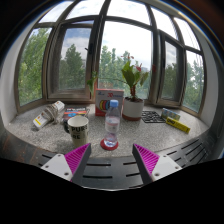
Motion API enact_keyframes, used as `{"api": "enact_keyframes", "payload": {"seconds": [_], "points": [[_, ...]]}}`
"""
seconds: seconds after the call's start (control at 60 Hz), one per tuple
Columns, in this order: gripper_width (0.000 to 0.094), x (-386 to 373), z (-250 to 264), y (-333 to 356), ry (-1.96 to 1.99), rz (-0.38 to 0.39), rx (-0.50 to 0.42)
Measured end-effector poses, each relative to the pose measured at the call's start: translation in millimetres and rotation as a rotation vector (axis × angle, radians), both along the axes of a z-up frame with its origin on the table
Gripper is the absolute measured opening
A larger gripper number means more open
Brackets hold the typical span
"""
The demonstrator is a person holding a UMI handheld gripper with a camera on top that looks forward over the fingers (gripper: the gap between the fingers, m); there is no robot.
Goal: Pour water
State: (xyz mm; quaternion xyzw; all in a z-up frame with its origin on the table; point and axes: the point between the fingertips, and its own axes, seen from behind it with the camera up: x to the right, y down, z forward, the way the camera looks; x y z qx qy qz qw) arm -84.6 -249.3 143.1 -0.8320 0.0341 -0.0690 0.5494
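A clear plastic water bottle (112, 122) with a white cap stands upright on a small red coaster (109, 145) on the grey stone sill (150, 140), just ahead of my fingers and centred between them. A dark green mug (77, 126) with a pale label stands to the left of the bottle. My gripper (111, 160) is open and empty; its pink pads (77, 157) are spread wide, short of the bottle and not touching it.
A potted green plant (133, 100) in a white pot stands behind and right of the bottle. A pink box (106, 100) sits behind the bottle. A white packet (47, 115) lies at far left, a yellow item (178, 123) at far right. Bay windows rise behind.
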Motion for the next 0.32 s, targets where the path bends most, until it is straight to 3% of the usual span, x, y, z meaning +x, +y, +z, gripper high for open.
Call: {"api": "enact_keyframes", "payload": {"seconds": [0.317], "points": [[0.0854, 10.4, 13.7, -20.3, -0.005, -0.029, 0.016]]}}
